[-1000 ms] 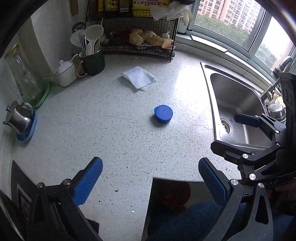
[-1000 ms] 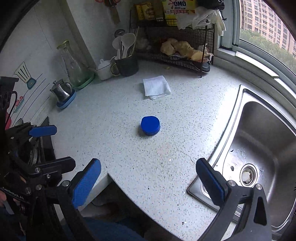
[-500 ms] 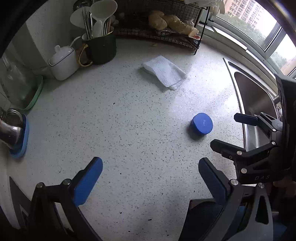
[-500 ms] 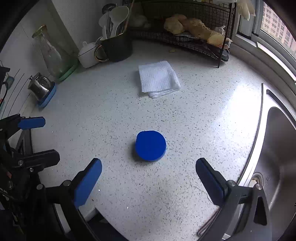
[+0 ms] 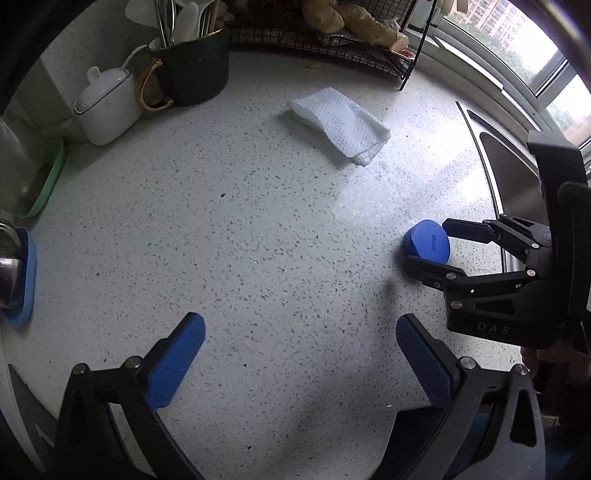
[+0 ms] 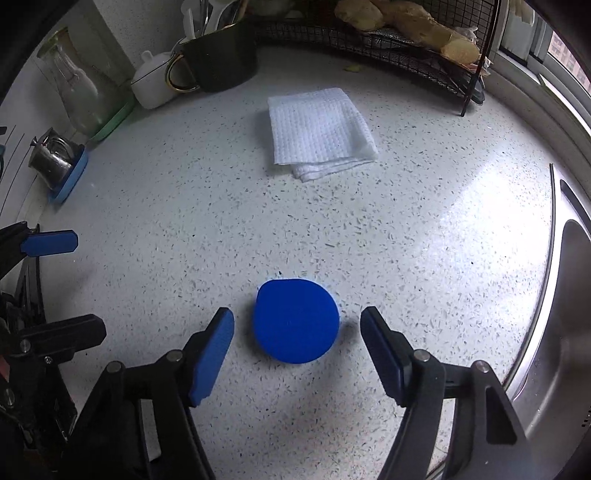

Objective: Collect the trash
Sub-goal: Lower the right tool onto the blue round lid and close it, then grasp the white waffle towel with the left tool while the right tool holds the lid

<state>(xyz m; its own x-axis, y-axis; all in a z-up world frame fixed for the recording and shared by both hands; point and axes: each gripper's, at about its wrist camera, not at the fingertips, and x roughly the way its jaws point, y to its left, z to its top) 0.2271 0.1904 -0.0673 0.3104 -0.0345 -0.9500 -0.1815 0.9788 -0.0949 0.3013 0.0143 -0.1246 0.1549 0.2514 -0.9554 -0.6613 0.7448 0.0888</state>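
A round blue lid (image 6: 296, 320) lies flat on the speckled countertop. My right gripper (image 6: 297, 338) is open and low, with the lid between its blue fingertips, not touching it. The left wrist view shows the same lid (image 5: 428, 242) at the right with the right gripper (image 5: 430, 245) straddling it. A folded white paper towel (image 6: 318, 133) lies further back; it also shows in the left wrist view (image 5: 341, 125). My left gripper (image 5: 299, 354) is open and empty above bare counter.
A steel sink (image 6: 570, 325) is at the right. A black wire rack (image 6: 402, 33) with ginger, a dark utensil mug (image 6: 218, 62), a white pot (image 6: 153, 86), a glass bottle (image 6: 79, 96) and a small metal pot (image 6: 51, 162) line the back and left.
Both grippers have moved forward and down over the counter. The right gripper has come around the blue lid and narrowed its opening. The left gripper stays wide open.
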